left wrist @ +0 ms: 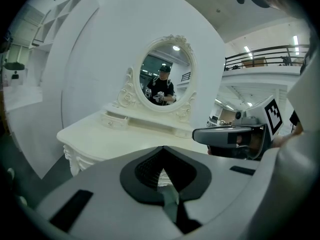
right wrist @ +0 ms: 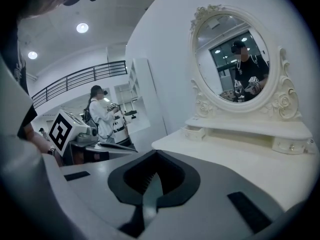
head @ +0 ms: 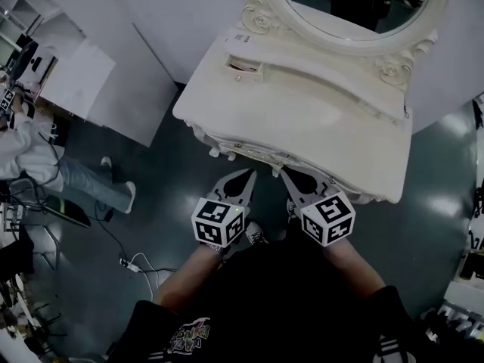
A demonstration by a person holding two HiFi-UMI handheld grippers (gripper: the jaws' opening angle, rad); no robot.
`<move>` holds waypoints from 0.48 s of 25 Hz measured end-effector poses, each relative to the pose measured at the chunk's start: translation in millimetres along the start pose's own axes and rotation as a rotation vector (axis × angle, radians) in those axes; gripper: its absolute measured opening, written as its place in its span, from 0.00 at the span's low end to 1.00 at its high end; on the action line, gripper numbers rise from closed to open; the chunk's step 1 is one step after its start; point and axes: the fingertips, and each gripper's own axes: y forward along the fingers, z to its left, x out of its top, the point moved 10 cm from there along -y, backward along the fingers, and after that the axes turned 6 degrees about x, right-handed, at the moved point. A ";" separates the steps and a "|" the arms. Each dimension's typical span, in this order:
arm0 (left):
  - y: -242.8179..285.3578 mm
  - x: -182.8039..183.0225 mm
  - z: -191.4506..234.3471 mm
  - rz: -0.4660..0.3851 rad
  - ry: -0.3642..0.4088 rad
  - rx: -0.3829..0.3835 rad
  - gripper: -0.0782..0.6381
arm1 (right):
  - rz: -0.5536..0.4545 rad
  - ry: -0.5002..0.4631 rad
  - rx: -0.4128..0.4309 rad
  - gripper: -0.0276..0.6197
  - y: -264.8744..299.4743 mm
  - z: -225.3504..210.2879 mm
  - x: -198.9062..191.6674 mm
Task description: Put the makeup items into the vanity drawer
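A white vanity with an oval mirror stands before me. On its back shelf a small drawer at the left sticks out slightly; it also shows in the left gripper view and the right gripper view. My left gripper and right gripper hover side by side just short of the vanity's front edge, over the floor. Both are shut with nothing between the jaws. No makeup items show in any view.
A person in a white top stands at the far left, also seen in the right gripper view. Cables lie on the dark floor. White wall panels rise behind and left of the vanity.
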 end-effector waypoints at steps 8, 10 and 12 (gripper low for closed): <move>-13.9 -11.6 -0.6 0.005 0.008 -0.036 0.11 | 0.000 0.008 -0.024 0.09 -5.8 22.9 -14.6; -15.4 -13.0 -0.2 0.003 0.006 -0.040 0.11 | 0.001 0.004 -0.027 0.09 -6.5 26.3 -15.3; -16.5 -13.4 -0.2 0.001 0.004 -0.046 0.11 | 0.000 0.000 -0.031 0.09 -7.3 29.0 -15.1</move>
